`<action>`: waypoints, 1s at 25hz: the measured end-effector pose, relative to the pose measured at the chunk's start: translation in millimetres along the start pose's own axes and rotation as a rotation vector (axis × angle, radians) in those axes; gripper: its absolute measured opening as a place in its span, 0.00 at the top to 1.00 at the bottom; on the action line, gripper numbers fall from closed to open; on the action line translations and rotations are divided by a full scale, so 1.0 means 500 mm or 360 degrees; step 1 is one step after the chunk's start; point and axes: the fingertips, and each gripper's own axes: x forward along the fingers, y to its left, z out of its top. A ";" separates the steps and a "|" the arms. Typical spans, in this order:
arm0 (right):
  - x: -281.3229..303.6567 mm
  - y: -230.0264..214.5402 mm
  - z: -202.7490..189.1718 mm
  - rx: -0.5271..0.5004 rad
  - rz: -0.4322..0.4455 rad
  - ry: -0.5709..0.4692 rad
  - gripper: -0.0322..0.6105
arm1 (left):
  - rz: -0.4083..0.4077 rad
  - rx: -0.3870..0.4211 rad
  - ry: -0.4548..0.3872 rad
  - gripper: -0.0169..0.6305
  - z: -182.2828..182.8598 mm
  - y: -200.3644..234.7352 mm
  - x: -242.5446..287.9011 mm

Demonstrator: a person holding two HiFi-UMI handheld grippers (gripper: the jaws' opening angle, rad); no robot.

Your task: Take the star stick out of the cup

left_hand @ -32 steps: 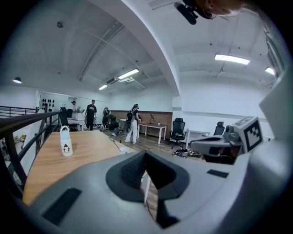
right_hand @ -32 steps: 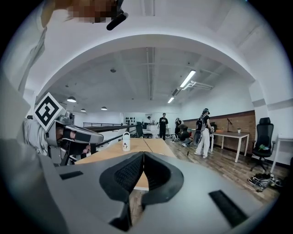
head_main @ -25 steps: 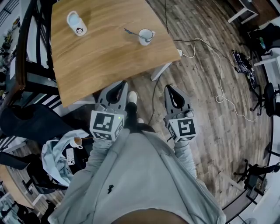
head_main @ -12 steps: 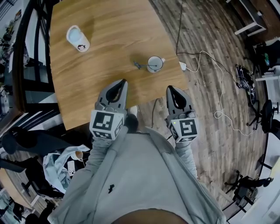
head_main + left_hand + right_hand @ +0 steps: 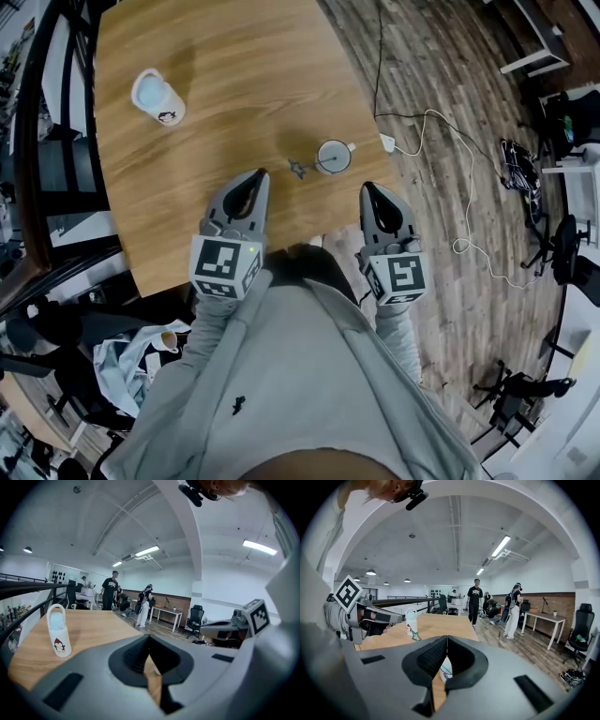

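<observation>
The star stick point(image 5: 299, 168) is sitting in the white mug point(image 5: 333, 156) near the wooden table's point(image 5: 234, 75) right edge, with its star end leaning out leftward, seemingly past the rim. The left gripper point(image 5: 253, 180) and right gripper point(image 5: 371, 193) are hovering just short of the mug, both with jaws pressed together and nothing between them. A white penguin bottle point(image 5: 157, 97) is standing well apart.

White cup point(image 5: 332, 156), teal star stick point(image 5: 416, 636), white bottle point(image 5: 157, 97) with penguin print, wood-grain table point(image 5: 234, 75)
</observation>
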 end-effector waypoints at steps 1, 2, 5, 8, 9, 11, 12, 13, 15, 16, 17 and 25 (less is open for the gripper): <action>0.003 -0.003 -0.001 -0.0001 0.0004 0.0007 0.92 | 0.0007 -0.0006 0.0004 0.94 -0.001 0.003 0.003; 0.008 -0.007 -0.002 -0.0001 0.0010 0.0011 0.92 | 0.0017 -0.0011 0.0006 0.94 -0.002 0.007 0.006; 0.025 -0.023 0.000 -0.0001 0.0037 0.0011 0.92 | 0.0057 -0.0025 0.0005 0.94 -0.001 0.016 0.018; 0.055 -0.046 0.006 -0.0008 0.0091 -0.0004 0.92 | 0.0129 -0.0031 -0.0006 0.94 0.006 0.028 0.035; 0.066 -0.053 0.008 -0.0014 0.0120 -0.0007 0.92 | 0.0162 -0.0035 -0.0010 0.94 0.010 0.032 0.041; 0.090 -0.065 0.016 -0.0032 0.0190 -0.0014 0.92 | 0.0230 -0.0042 -0.0019 0.94 0.020 0.039 0.052; 0.103 -0.070 0.021 -0.0043 0.0231 -0.0022 0.92 | 0.0266 -0.0042 -0.0025 0.94 0.026 0.043 0.057; 0.117 -0.074 0.027 -0.0056 0.0276 -0.0033 0.92 | 0.0307 -0.0042 -0.0033 0.94 0.032 0.047 0.063; 0.148 -0.080 0.041 -0.0081 0.0382 -0.0056 0.92 | 0.0408 -0.0051 -0.0051 0.94 0.044 0.058 0.073; 0.164 -0.083 0.044 -0.0091 0.0439 -0.0058 0.92 | 0.0464 -0.0062 -0.0060 0.94 0.049 0.063 0.076; 0.180 -0.086 0.047 -0.0099 0.0497 -0.0059 0.92 | 0.0520 -0.0074 -0.0067 0.94 0.053 0.068 0.080; 0.251 -0.081 0.089 -0.0193 0.0910 -0.0124 0.92 | 0.0872 -0.0134 -0.0134 0.94 0.083 0.066 0.080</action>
